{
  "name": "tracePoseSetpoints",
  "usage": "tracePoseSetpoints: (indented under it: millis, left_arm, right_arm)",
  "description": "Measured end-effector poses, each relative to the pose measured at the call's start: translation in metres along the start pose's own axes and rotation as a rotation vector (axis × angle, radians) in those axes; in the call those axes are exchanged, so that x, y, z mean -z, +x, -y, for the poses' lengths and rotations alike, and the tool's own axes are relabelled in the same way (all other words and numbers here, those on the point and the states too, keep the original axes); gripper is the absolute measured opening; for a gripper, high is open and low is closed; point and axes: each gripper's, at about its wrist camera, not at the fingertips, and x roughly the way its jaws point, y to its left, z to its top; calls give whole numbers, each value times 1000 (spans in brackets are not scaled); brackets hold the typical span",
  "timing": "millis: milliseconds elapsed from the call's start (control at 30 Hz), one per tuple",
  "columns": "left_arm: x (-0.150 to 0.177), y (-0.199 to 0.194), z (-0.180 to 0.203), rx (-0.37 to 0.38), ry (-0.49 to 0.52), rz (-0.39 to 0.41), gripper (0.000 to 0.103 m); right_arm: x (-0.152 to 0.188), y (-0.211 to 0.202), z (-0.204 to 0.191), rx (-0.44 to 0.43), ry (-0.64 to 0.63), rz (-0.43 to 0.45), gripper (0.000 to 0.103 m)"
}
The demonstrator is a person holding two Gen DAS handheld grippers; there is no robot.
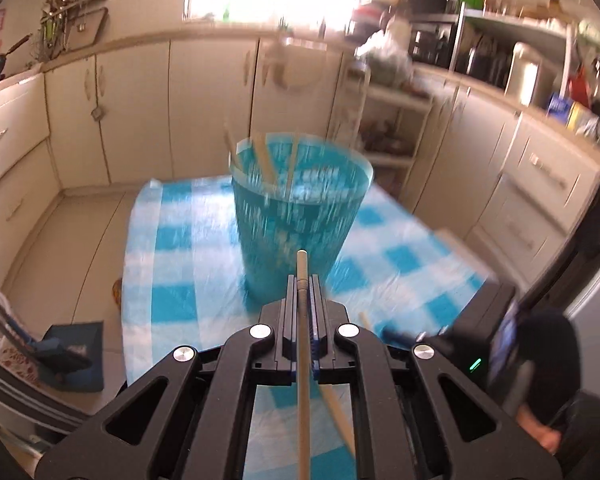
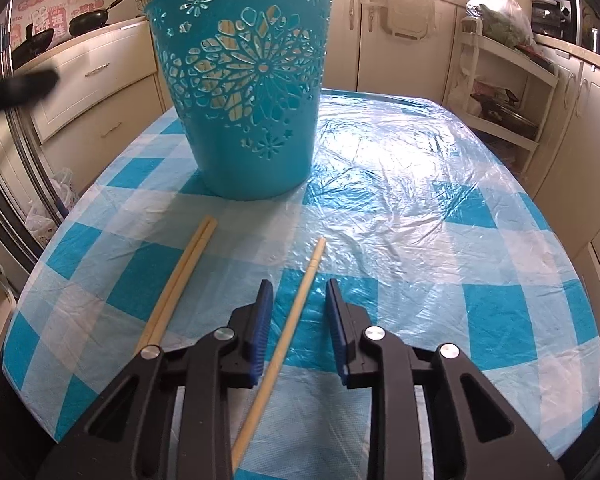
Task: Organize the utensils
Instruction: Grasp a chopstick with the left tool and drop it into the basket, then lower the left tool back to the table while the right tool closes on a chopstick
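Setting: kitchen with cream cabinets on all sides; a table under a blue-and-white checked plastic cloth carries everything.
Left gripper: clamped tight on a single chopstick, which runs straight up the left wrist view from 6 o'clock, its tip poking past the fingertips toward 12. That view is motion-blurred.
Right gripper: jaws spread, low over the table, straddling a loose chopstick without touching it; I cannot tell how close it is to the cloth.
Pair of chopsticks: lying side by side and touching, just beside the loose one at about 9 o'clock from the right gripper.
Basket: teal plastic, upright, floral cut-outs, at 12 o'clock beyond all the sticks; pale sticks already lean inside it.
Step in hand: probably carrying the held chopstick to the basket while the right side lines up its own pick.
Next move: the left needs to get the tip above the rim, then release; the right must close squarely on the thin stick.
Look of the sticks: pale wood, slim, straight, smooth.
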Motion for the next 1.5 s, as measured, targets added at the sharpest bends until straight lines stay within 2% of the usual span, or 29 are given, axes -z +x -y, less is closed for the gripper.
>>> tracePoseSetpoints:
  millis: [133, 267, 567, 767, 933, 1100, 1300, 1500]
  left_arm:
    - [-41, -20, 0, 52, -42, 118, 5]
    - [-74, -27, 3, 74, -65, 197, 5]
    - [-141, -17, 6, 40, -135, 379, 5]
    - [-171, 11, 3, -31, -175, 474, 5]
    - [-172, 49, -8, -86, -220, 461, 5]
    - [-156, 76, -15, -128, -242, 433, 5]
    - [-135, 91, -13, -163, -209, 386, 5]
    - [-115, 94, -12, -173, -173, 306, 7]
  right_arm:
    - [-1, 0, 1, -2, 4, 0, 28]
    - [-1, 1, 1, -2, 5, -1, 28]
    - [-1, 1, 1, 0, 4, -1, 28]
    - [-1, 1, 0, 1, 3, -2, 28]
    - [-1, 1, 0, 0, 4, -2, 29]
    - [-1, 2, -2, 2, 3, -3, 29]
    - [-2, 2, -1, 3, 2, -3, 30]
    - [-2, 3, -1, 0, 5, -4, 30]
